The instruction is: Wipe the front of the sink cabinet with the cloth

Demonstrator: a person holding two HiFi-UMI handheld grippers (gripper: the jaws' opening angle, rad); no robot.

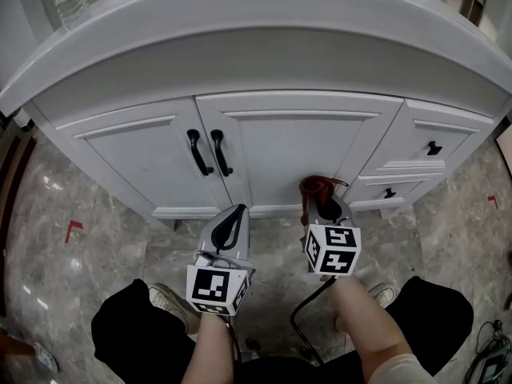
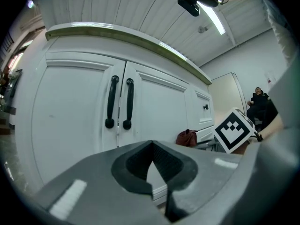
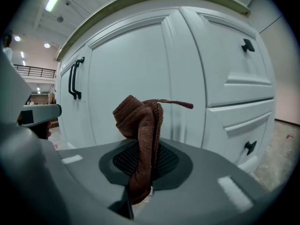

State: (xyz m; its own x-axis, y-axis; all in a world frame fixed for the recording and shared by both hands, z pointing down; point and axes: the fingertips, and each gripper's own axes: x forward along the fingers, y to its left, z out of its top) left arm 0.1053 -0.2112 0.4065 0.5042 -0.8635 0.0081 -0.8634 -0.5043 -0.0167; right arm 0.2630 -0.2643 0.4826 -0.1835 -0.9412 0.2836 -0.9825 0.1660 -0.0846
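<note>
As R claw [image 3: 143,165] is clenched on the cloth [image 3: 140,121], pinching its lower end so the bunched top stands proud of the tips, the wad is presented first to the sink cabinet [image 3: 126,69]. Cloth sits just ahead of claw, near lower part of right-hand door; contact not confirmed. Cloth: reddish-brown, coarse weave, rolled into soft lump w/ one loose tail. L claw [image 2: 152,168] is closed on nothing, to R claw's left, approx. level w/ it; judged idle, kept clear. Cabinet: white painted, smooth, framed panels; black bar handles [image 1: 198,152] above L claw; drawers [image 3: 239,69] w/ small black knobs to R claw's right. Floor [image 1: 104,238] grey marble-look, glossy
</note>
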